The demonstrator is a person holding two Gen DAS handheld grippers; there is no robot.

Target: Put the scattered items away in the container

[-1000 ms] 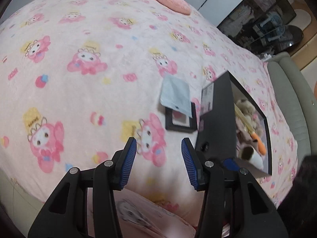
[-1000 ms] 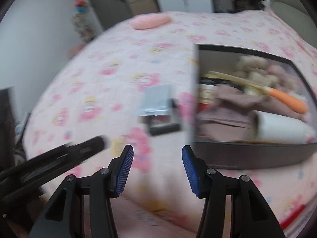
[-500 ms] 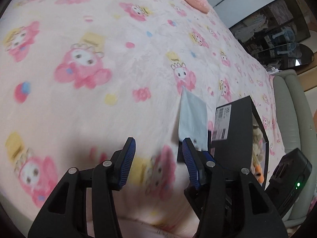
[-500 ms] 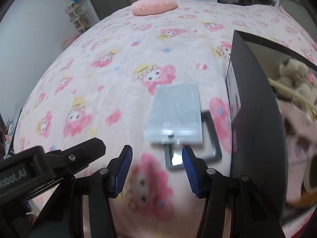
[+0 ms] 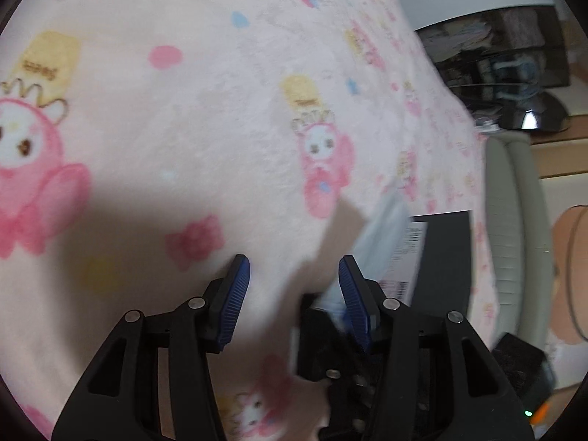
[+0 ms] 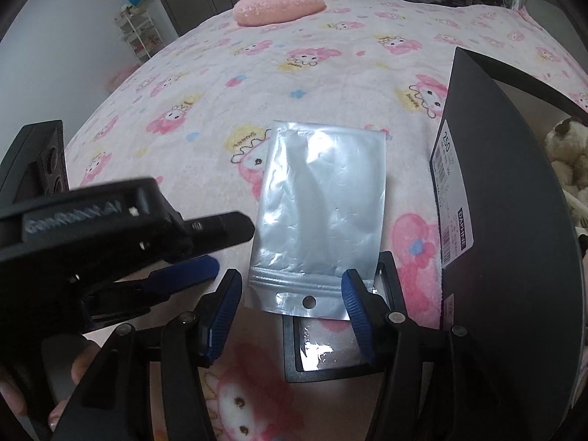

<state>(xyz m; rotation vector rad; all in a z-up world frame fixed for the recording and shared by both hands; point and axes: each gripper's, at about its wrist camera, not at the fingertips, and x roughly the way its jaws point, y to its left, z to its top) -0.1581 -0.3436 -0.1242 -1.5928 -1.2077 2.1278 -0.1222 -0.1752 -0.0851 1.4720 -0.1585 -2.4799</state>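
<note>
So there's one silver pouch [image 6: 319, 217] flat on the bedspread [image 6: 228, 84], overlapping one small black frame [image 6: 330, 352], just beside my one black box [image 6: 514, 257]. My right tongs [image 6: 290, 312] have just been opening, nothing pinched, pouch's near edge between them. Left tongs [image 5: 294, 294] open, empty.

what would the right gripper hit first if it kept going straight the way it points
Probably the silver zip pouch: its sealed edge lies between the open right gripper fingers, over a black frame. Depth is unclear.
</note>
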